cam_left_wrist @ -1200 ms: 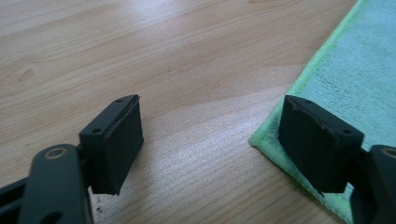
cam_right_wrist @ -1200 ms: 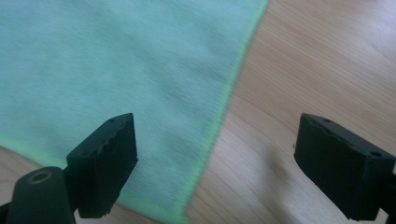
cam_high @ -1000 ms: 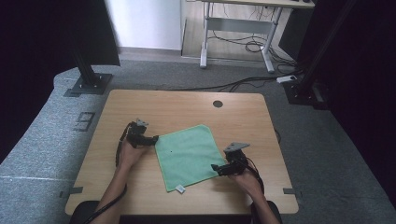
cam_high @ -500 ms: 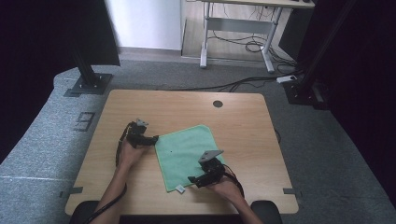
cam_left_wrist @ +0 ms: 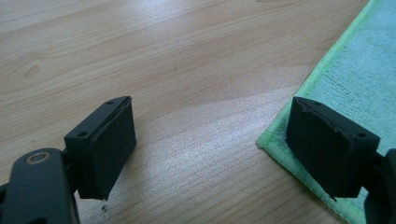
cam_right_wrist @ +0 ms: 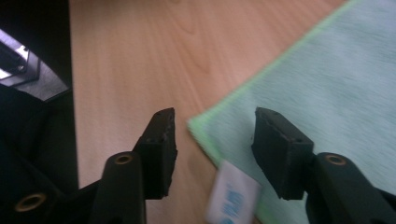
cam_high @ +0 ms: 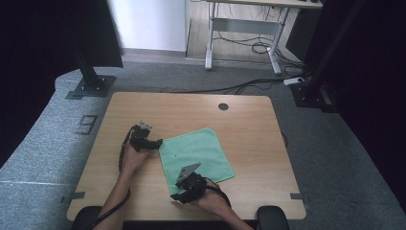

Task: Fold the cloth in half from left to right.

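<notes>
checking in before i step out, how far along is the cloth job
Early. The green cloth lies flat and unfolded on the table. The left tongs stand open at its left corner, one jaw over the hem, not gripping. The right tongs straddle the near corner by the white label; their jaws have just been closing but have not pinched it. Gripping, lifting and folding all seem left.

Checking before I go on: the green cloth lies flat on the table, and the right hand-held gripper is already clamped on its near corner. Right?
Not quite. The cloth does lie flat on the table, but the right hand-held gripper isn't clamped on it. The right gripper view shows its jaws, which have just been closing, on either side of the near corner with gaps to both pads.
</notes>
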A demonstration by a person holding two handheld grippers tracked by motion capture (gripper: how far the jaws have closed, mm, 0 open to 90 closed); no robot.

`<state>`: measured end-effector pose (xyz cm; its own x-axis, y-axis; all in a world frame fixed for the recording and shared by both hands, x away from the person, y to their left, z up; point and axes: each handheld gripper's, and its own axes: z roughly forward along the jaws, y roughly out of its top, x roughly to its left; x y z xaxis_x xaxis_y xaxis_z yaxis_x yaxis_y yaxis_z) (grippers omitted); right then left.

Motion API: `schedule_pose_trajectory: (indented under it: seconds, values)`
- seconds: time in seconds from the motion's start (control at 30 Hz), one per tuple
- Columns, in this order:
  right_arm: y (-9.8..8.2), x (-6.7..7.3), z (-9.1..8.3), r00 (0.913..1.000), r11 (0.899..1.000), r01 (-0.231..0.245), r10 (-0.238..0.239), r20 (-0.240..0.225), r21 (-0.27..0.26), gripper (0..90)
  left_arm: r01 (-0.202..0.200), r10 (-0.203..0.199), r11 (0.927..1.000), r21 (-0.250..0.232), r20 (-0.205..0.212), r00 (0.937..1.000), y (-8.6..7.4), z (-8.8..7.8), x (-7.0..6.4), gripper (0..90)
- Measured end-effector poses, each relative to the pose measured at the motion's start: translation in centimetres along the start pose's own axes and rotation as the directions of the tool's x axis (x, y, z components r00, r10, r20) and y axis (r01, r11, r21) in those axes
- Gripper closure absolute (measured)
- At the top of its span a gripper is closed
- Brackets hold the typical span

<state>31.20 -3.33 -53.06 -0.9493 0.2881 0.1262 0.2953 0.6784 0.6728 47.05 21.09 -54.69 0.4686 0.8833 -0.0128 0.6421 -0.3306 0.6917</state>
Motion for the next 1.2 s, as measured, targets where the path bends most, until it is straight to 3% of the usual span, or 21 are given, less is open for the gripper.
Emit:
schedule_pose_trajectory:
  seconds: [0.17, 0.3, 0.47, 0.67, 0.73, 0.87, 1.0, 1.2]
  values:
    - [0.6, 0.7, 0.9, 0.9996, 0.999, 0.027, -0.027, -0.006, 0.017, 56.5, 0.000, 0.000, 1.0000, 0.000, 0.000, 1.0000, 0.0, 0.0, 0.0, 15.7]
    - [0.8, 1.0, 1.4, 0.9983, 0.998, 0.049, -0.050, 0.029, 0.048, 66.8, -0.011, 0.011, 0.9999, -0.010, 0.009, 0.9999, 0.0, -0.1, -0.1, 19.9]
    - [0.9, 1.0, 1.3, 0.9957, 0.996, 0.052, -0.057, 0.073, 0.067, 84.6, -0.043, 0.045, 0.9983, -0.040, 0.049, 0.9978, -0.2, -0.4, -0.7, 44.4]
    - [0.8, 0.7, 1.1, 0.9982, 0.999, 0.019, -0.022, 0.056, 0.051, 87.8, -0.048, 0.052, 0.9978, -0.046, 0.107, 0.9928, -0.3, -0.5, -1.4, 79.6]
    - [0.8, 0.6, 0.9, 0.9990, 0.999, 0.012, -0.014, 0.042, 0.040, 88.0, -0.040, 0.045, 0.9982, -0.045, 0.118, 0.9920, -0.3, -0.5, -1.5, 86.9]
    - [0.9, 0.6, 0.0, 0.9991, 1.000, 0.011, -0.012, 0.040, 0.014, 88.0, 0.018, -0.013, 0.9992, -0.035, 0.143, 0.9897, -0.2, -0.5, -1.2, 88.9]
    - [1.0, 0.3, -1.3, 0.9983, 1.000, 0.007, -0.007, 0.057, -0.009, 88.0, -0.005, 0.009, 0.9995, -0.032, 0.130, 0.9915, 0.4, -0.8, -1.5, 88.9]
    - [0.7, -0.5, -3.3, 0.9958, 0.999, -0.017, 0.021, 0.089, -0.045, 88.0, -0.022, 0.030, 0.9980, -0.059, 0.141, 0.9896, 2.5, -1.6, -2.2, 88.6]
